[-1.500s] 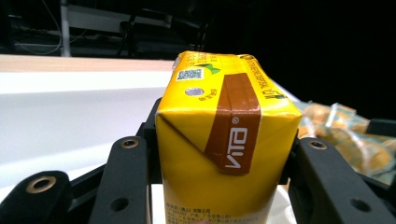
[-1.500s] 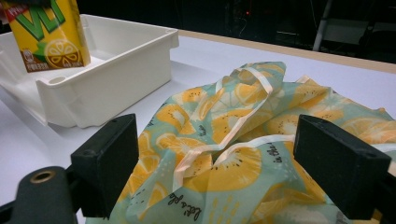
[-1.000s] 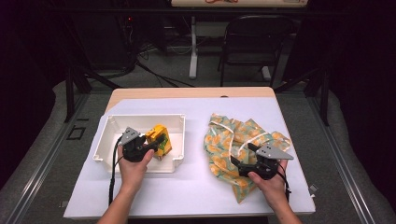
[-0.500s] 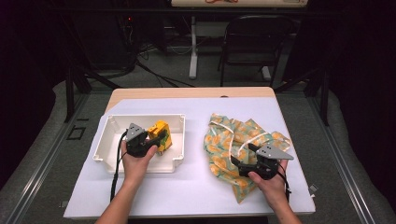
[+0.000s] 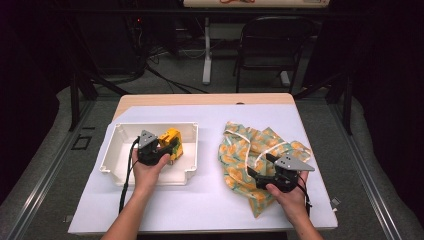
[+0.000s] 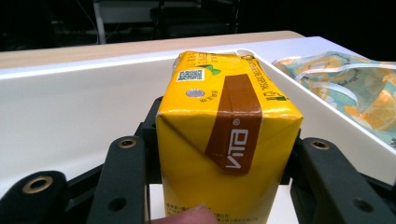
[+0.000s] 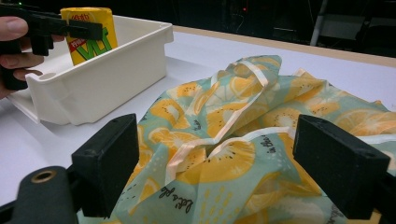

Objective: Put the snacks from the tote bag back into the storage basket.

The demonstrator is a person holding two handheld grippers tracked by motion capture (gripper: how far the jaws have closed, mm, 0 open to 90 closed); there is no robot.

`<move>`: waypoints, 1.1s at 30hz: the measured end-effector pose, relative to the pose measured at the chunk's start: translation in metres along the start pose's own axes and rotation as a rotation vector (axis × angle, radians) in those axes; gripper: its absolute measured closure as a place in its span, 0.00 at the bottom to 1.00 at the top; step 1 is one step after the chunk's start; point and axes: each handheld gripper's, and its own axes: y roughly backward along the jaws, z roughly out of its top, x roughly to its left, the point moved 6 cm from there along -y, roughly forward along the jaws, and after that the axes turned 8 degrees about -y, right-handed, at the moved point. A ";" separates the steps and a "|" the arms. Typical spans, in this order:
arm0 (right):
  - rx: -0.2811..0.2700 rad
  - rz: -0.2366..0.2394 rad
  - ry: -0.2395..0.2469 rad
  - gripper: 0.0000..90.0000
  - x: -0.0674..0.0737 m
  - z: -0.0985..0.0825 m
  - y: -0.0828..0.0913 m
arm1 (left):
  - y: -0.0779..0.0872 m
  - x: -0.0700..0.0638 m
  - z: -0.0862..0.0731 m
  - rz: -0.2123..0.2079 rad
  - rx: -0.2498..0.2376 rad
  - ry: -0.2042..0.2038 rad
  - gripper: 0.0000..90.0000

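Observation:
A yellow Vita drink carton (image 5: 171, 141) stands inside the white bin (image 5: 116, 132) on the table's left. My left gripper (image 5: 166, 148) reaches in from the near side, shut on the carton. In the left gripper view the carton (image 6: 224, 140) sits upright between the two black jaws, whose pads press its sides, and a fingertip shows beneath it. A crumpled fabric bag printed with orange slices (image 5: 250, 145) lies at the right. My right gripper (image 5: 260, 166) rests at the bag's near edge, open. Its jaws stand wide apart over the fabric (image 7: 224, 107).
The white paper table cover (image 5: 210, 200) reaches the near edge between my hands. In the right gripper view, the bin's wall (image 7: 116, 70) is to the upper left of the bag. A black folding chair (image 5: 275, 45) and a desk leg stand on the floor beyond the table.
My left hand has carried the carton slightly farther into the bin, away from me. The right gripper and the bag have stayed put.

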 end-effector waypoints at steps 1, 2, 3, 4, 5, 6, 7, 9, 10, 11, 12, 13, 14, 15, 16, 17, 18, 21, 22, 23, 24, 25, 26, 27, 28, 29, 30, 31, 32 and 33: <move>0.000 -0.001 0.000 0.15 0.000 0.000 0.000 | -0.001 0.000 0.000 0.001 0.003 -0.008 0.60; 0.001 -0.001 0.001 0.15 0.000 0.000 0.000 | -0.001 -0.001 -0.001 0.001 0.004 -0.014 0.60; 0.002 -0.001 0.000 0.15 -0.001 0.000 0.000 | -0.001 -0.002 0.000 0.001 0.006 -0.019 0.60; 0.001 -0.002 -0.001 0.15 -0.001 0.000 0.000 | 0.000 -0.002 0.000 0.001 0.013 -0.021 0.60; 0.004 -0.002 0.000 0.15 -0.001 0.000 0.000 | 0.000 -0.002 0.000 0.002 0.017 -0.023 0.59; 0.004 -0.003 0.001 0.15 -0.001 -0.001 0.000 | 0.001 -0.003 -0.001 0.002 0.023 -0.029 0.59; 0.000 -0.002 -0.001 0.15 -0.001 -0.001 0.000 | 0.002 -0.003 -0.001 0.003 0.031 -0.028 0.59; 0.001 -0.003 -0.001 0.15 -0.001 -0.001 0.000 | 0.003 -0.005 -0.001 0.005 0.036 -0.041 0.59; 0.000 -0.003 0.000 0.15 -0.001 -0.001 0.000 | 0.004 -0.005 -0.001 0.006 0.039 -0.045 0.59; -0.004 -0.004 -0.004 0.15 0.000 0.000 0.000 | 0.005 -0.005 -0.002 0.006 0.045 -0.044 0.59; -0.004 -0.004 -0.001 0.15 0.000 0.000 0.000 | 0.005 -0.005 -0.002 0.005 0.043 -0.045 0.59; -0.004 -0.003 -0.001 0.15 0.000 0.000 0.001 | 0.006 -0.005 -0.002 0.006 0.043 -0.041 0.59; -0.003 -0.006 0.000 0.15 0.000 0.000 0.001 | 0.006 -0.005 -0.003 0.007 0.042 -0.042 0.58; -0.008 -0.006 -0.003 0.15 0.000 0.000 0.001 | 0.007 -0.005 -0.003 0.005 0.045 -0.045 0.58; -0.007 -0.006 -0.002 0.15 0.000 0.000 0.001 | 0.008 -0.006 -0.004 0.001 0.047 -0.039 0.57; -0.007 -0.004 -0.003 0.15 0.000 0.000 0.001 | 0.008 -0.006 -0.004 -0.004 0.047 -0.022 0.55; -0.006 -0.007 -0.003 0.15 0.000 0.000 0.001 | 0.010 -0.006 -0.004 -0.014 0.053 -0.009 0.49; -0.007 -0.005 -0.006 0.15 -0.001 0.000 0.001 | 0.015 -0.008 -0.005 -0.030 0.051 0.026 0.38; -0.007 -0.006 -0.006 0.15 0.000 0.000 0.002 | 0.018 -0.009 -0.006 -0.028 0.052 0.028 0.33; -0.006 -0.007 -0.005 0.15 0.000 0.000 0.002 | 0.021 -0.010 -0.007 -0.024 0.051 0.037 0.30; -0.004 -0.005 0.001 0.15 0.000 -0.001 0.002 | 0.025 -0.010 -0.008 -0.020 0.054 0.048 0.30; -0.004 -0.003 0.003 0.15 0.000 -0.001 0.002 | 0.028 -0.011 -0.009 -0.016 0.052 0.058 0.28; -0.004 -0.002 0.005 0.15 0.000 0.000 0.002 | 0.031 -0.011 -0.010 -0.009 0.058 0.065 0.27; -0.006 -0.002 0.000 0.15 0.000 0.000 0.002 | 0.035 -0.011 -0.012 -0.005 0.060 0.072 0.27; -0.008 -0.005 -0.004 0.15 0.000 0.000 0.003 | 0.039 -0.012 -0.013 -0.008 0.059 0.088 0.28; -0.008 -0.006 -0.002 0.15 0.000 0.000 0.003 | 0.043 -0.012 -0.015 -0.010 0.063 0.094 0.30; -0.008 -0.006 -0.002 0.15 0.000 0.000 0.003 | 0.047 -0.013 -0.016 -0.002 0.058 0.105 0.32; -0.007 -0.007 -0.001 0.15 0.000 0.000 0.003 | 0.051 -0.014 -0.018 0.002 0.060 0.113 0.34; -0.008 -0.007 0.000 0.15 0.000 0.000 0.003 | 0.054 -0.016 -0.021 0.004 0.066 0.117 0.37; -0.007 -0.008 -0.001 0.15 0.000 0.000 0.003 | 0.056 -0.018 -0.023 0.011 0.073 0.116 0.40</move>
